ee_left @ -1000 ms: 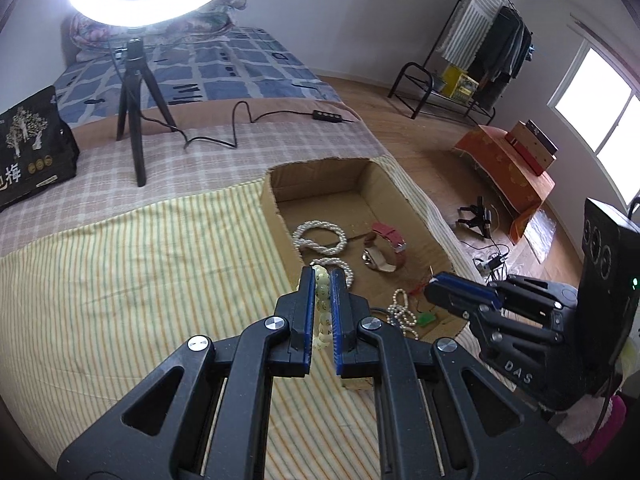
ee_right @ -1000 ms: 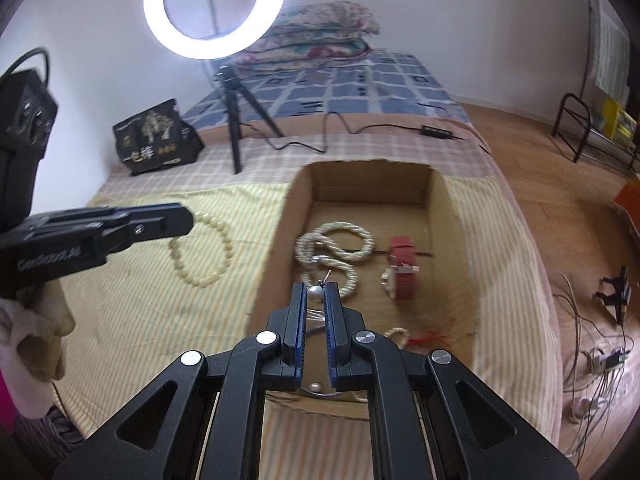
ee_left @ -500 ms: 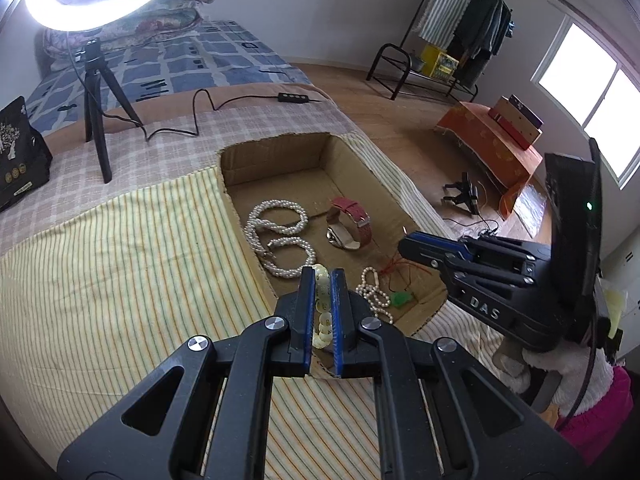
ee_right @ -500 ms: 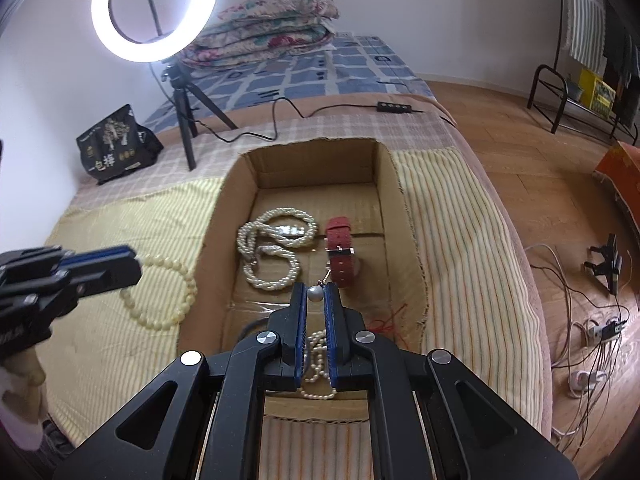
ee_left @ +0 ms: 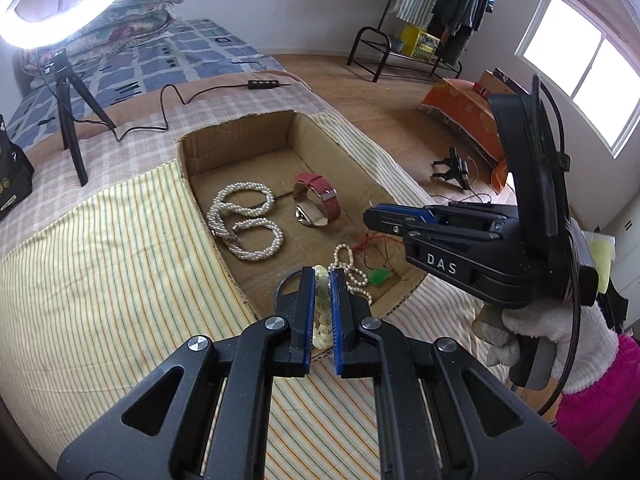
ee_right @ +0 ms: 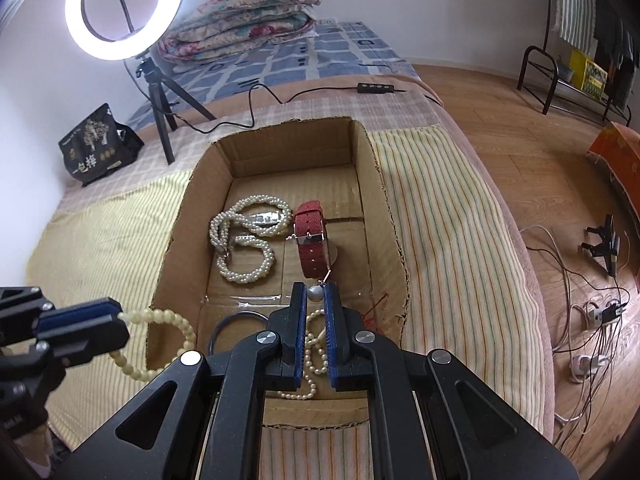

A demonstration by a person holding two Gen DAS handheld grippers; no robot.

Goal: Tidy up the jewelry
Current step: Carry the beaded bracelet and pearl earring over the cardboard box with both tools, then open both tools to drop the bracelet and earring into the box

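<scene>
bead bracelet [ee_left: 321,300] clamped in left tool [ee_left: 321,276], over box [ee_left: 236,136]

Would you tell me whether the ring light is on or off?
On: the ring light glows bright white on its tripod, in both wrist views.

Surface: bed [ee_right: 440,208] under a striped yellow cloth [ee_left: 120,272].
Ahead of both grippers: open cardboard box [ee_right: 372,184] (sunk into the cloth).
Farther ahead: ring-light tripod [ee_right: 160,92], black bag [ee_right: 98,146], cable [ee_right: 260,96].
</scene>
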